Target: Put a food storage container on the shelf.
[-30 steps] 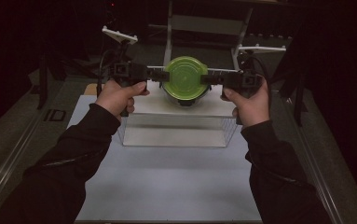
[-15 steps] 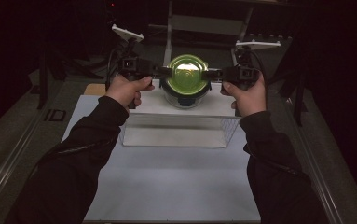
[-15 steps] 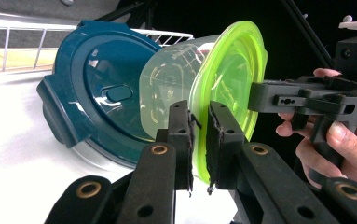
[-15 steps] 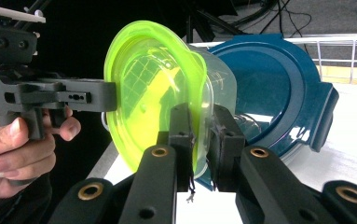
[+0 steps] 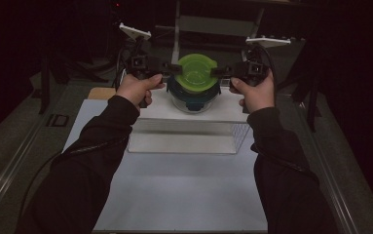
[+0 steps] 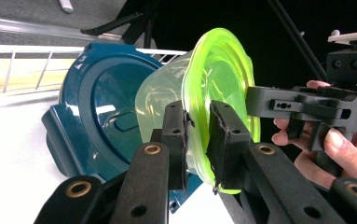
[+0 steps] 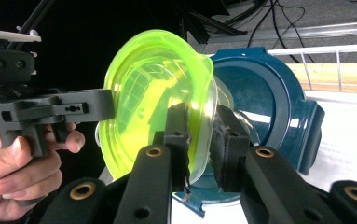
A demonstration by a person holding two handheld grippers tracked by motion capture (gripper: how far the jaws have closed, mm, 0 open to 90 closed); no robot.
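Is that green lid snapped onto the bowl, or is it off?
Off, it seems. The green lid is pinched at opposite edges by both hand-held grippers, and the clear bowl and blue ring sit below it, apart from its rim.

**No words to read**

No letters, numbers or brand names could be read anywhere. The green lid [image 5: 197, 72], the blue tub [image 6: 102, 108] and the white table [image 5: 174, 185] were all plain, with no labels or signs on them.

— What sort of place are we looking at?
— A recording lab: black curtains [image 5: 359, 73] are surrounding a white counter [image 5: 174, 195], with stand legs [image 5: 45, 83] and cables [image 7: 269, 14] lying behind.
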